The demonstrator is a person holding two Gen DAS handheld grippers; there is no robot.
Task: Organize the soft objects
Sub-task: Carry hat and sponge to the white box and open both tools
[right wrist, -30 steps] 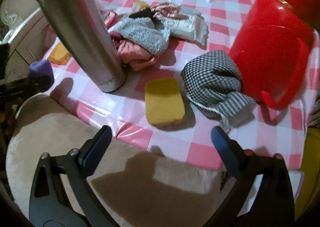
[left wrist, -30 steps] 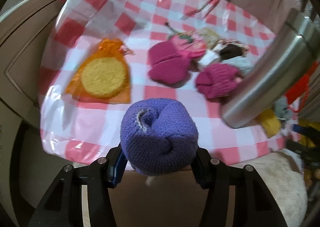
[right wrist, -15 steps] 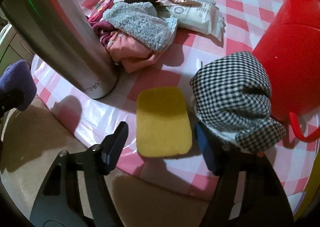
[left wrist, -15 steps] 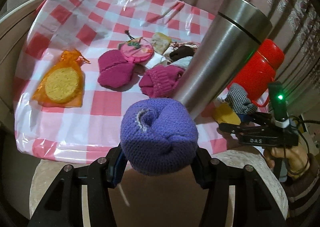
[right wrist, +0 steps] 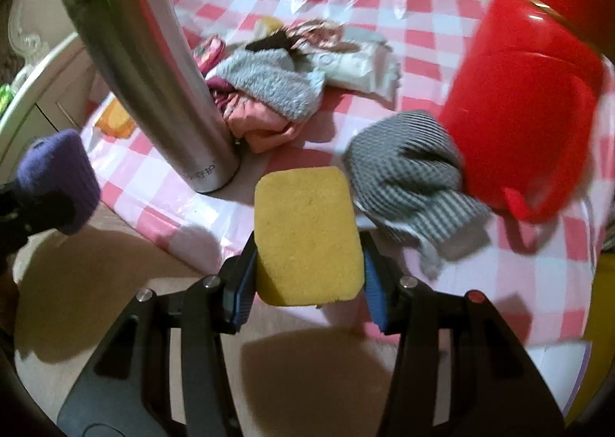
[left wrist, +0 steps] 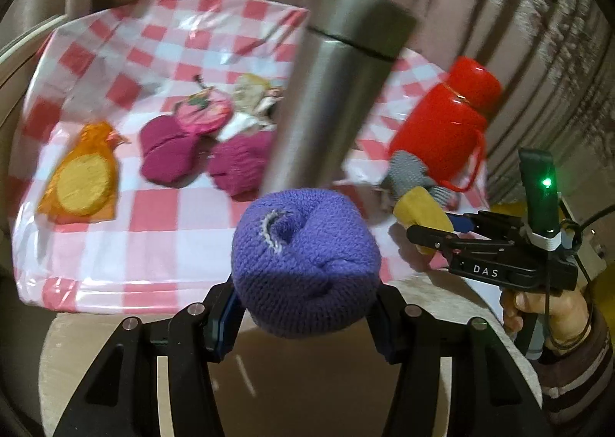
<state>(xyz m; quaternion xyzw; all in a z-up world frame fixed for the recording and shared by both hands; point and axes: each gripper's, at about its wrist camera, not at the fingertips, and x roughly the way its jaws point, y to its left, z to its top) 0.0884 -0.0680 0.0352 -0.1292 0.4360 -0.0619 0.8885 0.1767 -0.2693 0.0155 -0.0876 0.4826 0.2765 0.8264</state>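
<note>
left fingers (left wrist: 305,316) clamp purple knit (left wrist: 305,264) | right fingers (right wrist: 307,275) clamp sponge (right wrist: 307,233) | both held clear of surface (right wrist: 384,14), likely for sorting

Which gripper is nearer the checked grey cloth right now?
Right. The right gripper, shut on the yellow sponge, sits beside the cloth; the left gripper holds the purple knit farther off.

- The left wrist view looks from just off the near table edge across the checked tablecloth (left wrist: 165,206) (low and close).
- The right wrist view faces the same cloth from further right.
- Both share the steel flask (left wrist: 334,98) (right wrist: 153,90) and red jug (left wrist: 442,129) (right wrist: 526,121).
</note>
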